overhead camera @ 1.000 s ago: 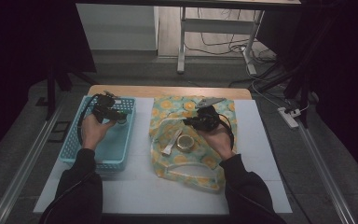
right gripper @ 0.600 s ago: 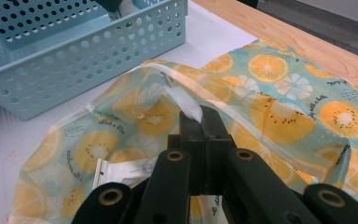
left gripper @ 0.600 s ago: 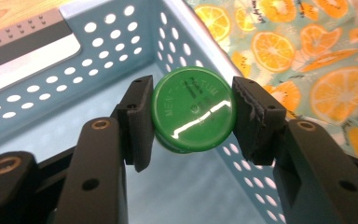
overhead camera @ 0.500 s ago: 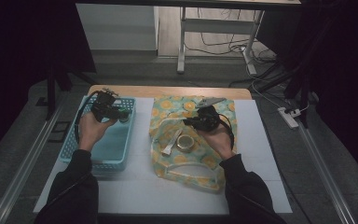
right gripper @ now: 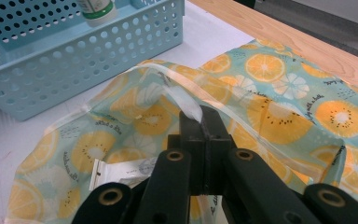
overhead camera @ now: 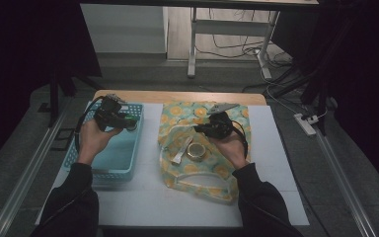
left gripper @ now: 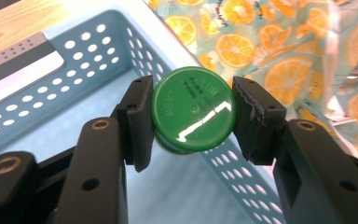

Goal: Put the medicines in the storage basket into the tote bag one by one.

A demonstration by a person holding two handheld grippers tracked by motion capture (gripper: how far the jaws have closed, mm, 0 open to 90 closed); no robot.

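My left gripper [overhead camera: 127, 121] is shut on a small bottle with a green cap [left gripper: 186, 100], its pads pressing on either side of the cap. It holds the bottle above the light blue perforated basket [overhead camera: 109, 163] at the left. In the right gripper view the bottle [right gripper: 95, 9] shows over the basket [right gripper: 74, 70]. My right gripper [right gripper: 200, 119] is shut on the pale strap at the rim of the orange-slice patterned bag [right gripper: 279, 112]. That bag [overhead camera: 197, 173] lies in the middle of the table with its mouth lifted.
A round metal tin [overhead camera: 195, 151] and a white label lie in the bag's opening. The white mat [overhead camera: 276, 163] covers the table, with a wooden edge [overhead camera: 177, 96] at the far side. Beside the basket's wall [left gripper: 88, 51] lies the bag [left gripper: 279, 51].
My left hand has lifted the bottle a little higher over the basket. The right hand and the bag have stayed put.
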